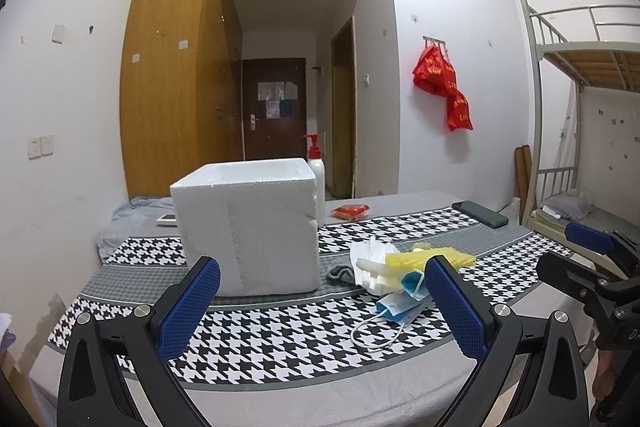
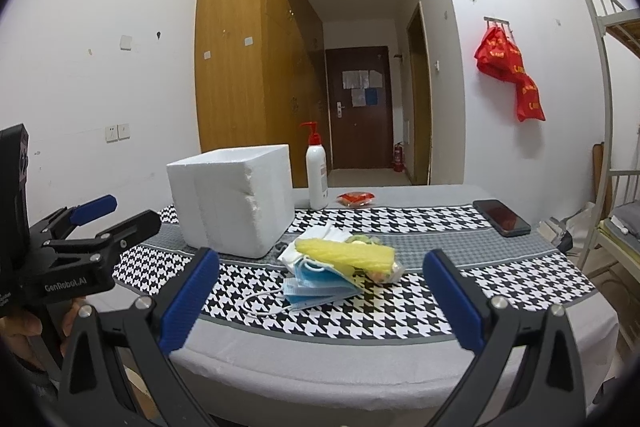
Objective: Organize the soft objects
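While both grippers, left (image 1: 322,301) and right (image 2: 320,297), hover with jaws spread and empty, blue face masks (image 2: 316,285), yellow sponge (image 2: 346,254) piled beside white foam box (image 2: 232,199), houndstooth-covered table (image 2: 360,323).

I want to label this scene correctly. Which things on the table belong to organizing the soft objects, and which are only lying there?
For the job:
- blue face masks
- yellow sponge-like piece
- white folded cloth
- grey sock
- white foam box, probably the container

Only lying there:
- pump bottle
- black phone
- red packet
- white device
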`<state>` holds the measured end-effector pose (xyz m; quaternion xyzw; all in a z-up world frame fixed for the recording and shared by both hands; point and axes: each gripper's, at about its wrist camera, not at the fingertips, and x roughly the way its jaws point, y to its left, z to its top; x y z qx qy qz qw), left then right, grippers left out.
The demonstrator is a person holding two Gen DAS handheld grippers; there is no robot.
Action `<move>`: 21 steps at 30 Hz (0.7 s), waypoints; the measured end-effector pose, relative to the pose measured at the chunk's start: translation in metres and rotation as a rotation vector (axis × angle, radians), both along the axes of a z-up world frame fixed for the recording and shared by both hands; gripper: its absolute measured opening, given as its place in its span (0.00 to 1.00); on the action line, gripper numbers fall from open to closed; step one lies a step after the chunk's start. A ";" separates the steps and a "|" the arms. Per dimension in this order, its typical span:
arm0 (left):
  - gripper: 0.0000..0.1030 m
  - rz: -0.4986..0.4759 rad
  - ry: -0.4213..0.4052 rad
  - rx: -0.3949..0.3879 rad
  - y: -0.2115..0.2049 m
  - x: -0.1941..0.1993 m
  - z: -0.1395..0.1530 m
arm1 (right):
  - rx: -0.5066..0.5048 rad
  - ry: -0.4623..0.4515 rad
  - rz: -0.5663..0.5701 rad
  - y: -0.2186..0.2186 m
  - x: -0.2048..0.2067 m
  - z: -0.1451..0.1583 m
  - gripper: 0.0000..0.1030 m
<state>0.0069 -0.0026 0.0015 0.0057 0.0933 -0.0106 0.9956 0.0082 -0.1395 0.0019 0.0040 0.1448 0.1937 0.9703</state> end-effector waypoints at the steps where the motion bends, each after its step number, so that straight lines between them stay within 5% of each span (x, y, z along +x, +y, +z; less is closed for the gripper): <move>1: 0.99 -0.005 0.011 0.007 0.000 0.003 0.000 | -0.005 0.006 -0.006 0.000 0.003 -0.001 1.00; 10: 0.99 -0.054 0.073 -0.087 0.001 0.033 -0.006 | -0.025 0.071 -0.008 -0.002 0.036 -0.010 1.00; 21: 0.99 -0.174 0.228 -0.045 -0.013 0.070 -0.027 | -0.038 0.170 -0.006 -0.010 0.077 -0.024 1.00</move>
